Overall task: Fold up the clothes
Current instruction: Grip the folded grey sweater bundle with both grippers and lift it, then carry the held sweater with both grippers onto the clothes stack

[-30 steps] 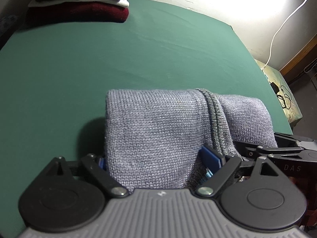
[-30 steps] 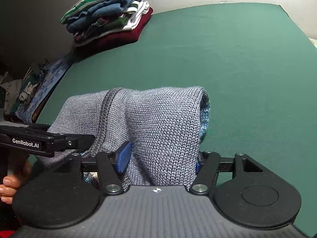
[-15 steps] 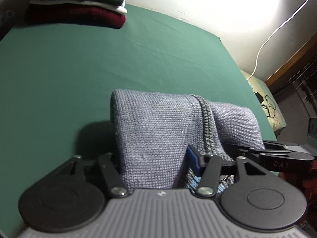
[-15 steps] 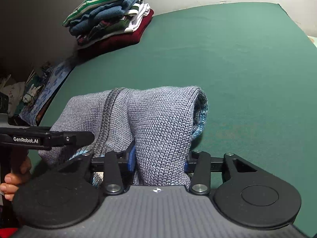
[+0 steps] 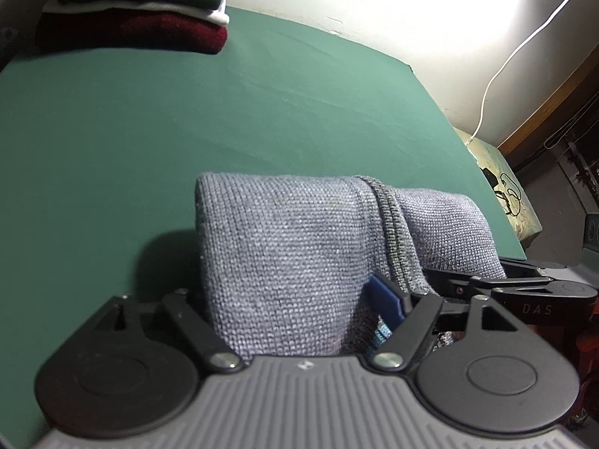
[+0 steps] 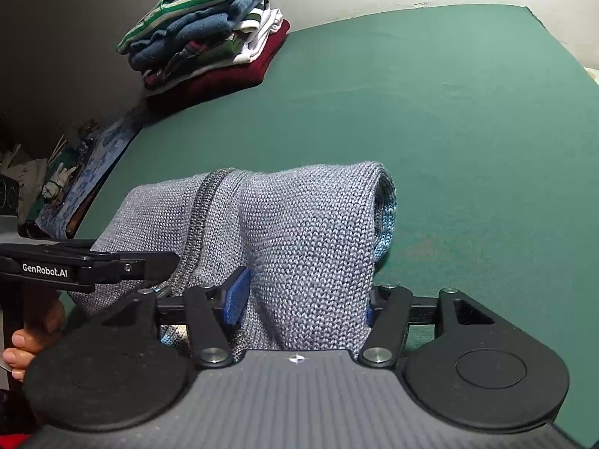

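Sweater (image 5: 292,258): grey-blue knit, folded over, lying at the near edge of the table (image 5: 149,119). A darker ribbed band (image 5: 393,232) is running down it right of centre in my left view, left of centre in my right view. A lighter blue inner layer is showing at the fold's right end in my right view.

Left gripper (image 5: 295,314): I am holding it at the sweater's near edge. Thick knit is filling the gap between the fingers. The blue pad (image 5: 385,303) of the right finger is pressing against the fabric; the left finger is hidden behind the knit. I am clamping the sweater with it.

Right gripper (image 6: 303,295): I am holding it just beside the left one, on the same edge. Its blue pad (image 6: 236,295) is pressing into the knit on the left, and the far pad is touching the fold on the right. I am clamping the sweater here too.

Hand (image 6: 26,344): my fingers are wrapping the left gripper's handle, showing at the left edge of my right view.

Stack (image 6: 209,37): folded clothes, sitting at the table's far left corner, well apart from the sweater. A dark red item is lying at the bottom, a green-and-white striped one on top.

Table: green cloth is covering it.

Cable (image 5: 524,45): white, hanging down the wall beyond the table's right side.
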Demonstrator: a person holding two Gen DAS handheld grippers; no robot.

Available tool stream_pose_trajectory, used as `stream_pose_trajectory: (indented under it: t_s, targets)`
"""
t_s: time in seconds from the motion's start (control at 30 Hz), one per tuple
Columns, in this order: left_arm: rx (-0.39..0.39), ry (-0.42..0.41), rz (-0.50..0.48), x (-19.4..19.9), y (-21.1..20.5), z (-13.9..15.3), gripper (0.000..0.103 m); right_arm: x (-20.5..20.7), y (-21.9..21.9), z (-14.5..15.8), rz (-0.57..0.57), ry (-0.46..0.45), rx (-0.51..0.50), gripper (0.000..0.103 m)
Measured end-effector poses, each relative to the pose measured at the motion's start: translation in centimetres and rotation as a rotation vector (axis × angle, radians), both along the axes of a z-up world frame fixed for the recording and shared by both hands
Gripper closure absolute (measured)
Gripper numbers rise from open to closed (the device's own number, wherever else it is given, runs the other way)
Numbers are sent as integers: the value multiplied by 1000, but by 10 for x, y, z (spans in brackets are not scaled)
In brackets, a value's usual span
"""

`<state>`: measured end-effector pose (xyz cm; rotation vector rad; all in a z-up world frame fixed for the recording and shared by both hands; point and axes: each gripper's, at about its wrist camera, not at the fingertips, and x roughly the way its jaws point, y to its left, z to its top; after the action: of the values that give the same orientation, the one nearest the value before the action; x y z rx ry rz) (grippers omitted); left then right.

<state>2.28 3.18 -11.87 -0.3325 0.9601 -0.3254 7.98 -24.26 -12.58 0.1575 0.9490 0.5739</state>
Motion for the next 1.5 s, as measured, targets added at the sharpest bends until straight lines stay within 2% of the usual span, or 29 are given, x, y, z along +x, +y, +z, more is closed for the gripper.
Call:
stream_pose_trajectory:
  t_s: [0.1, 0.23, 0.37, 0.57, 0.77, 1.0, 1.27, 1.5]
  targets:
    - [-3, -13, 9, -4, 1, -1, 28, 0, 0, 0, 0, -1, 7, 50]
    - [-14, -24, 39, -8, 5, 0, 43, -4, 5, 5, 9, -45, -14, 59]
    - [-2, -41, 46, -12, 1, 6, 55, -8, 7, 10, 8, -64, -26, 62]
    - [18, -78, 49, -21, -5, 16, 67, -13, 9, 16, 2, -83, -38, 66]
    - [7, -107, 61, -32, -5, 27, 69, -23, 10, 27, -19, -110, -25, 67]
    - [46, -158, 77, -44, -5, 53, 71, -25, 13, 46, -14, -121, 35, 67]
    - [117, -240, 167, -51, 10, 101, 71, -12, 26, 80, 72, -163, 135, 68]
    - [168, -306, 222, -27, 31, 153, 71, 19, 49, 126, 140, -215, 195, 68]
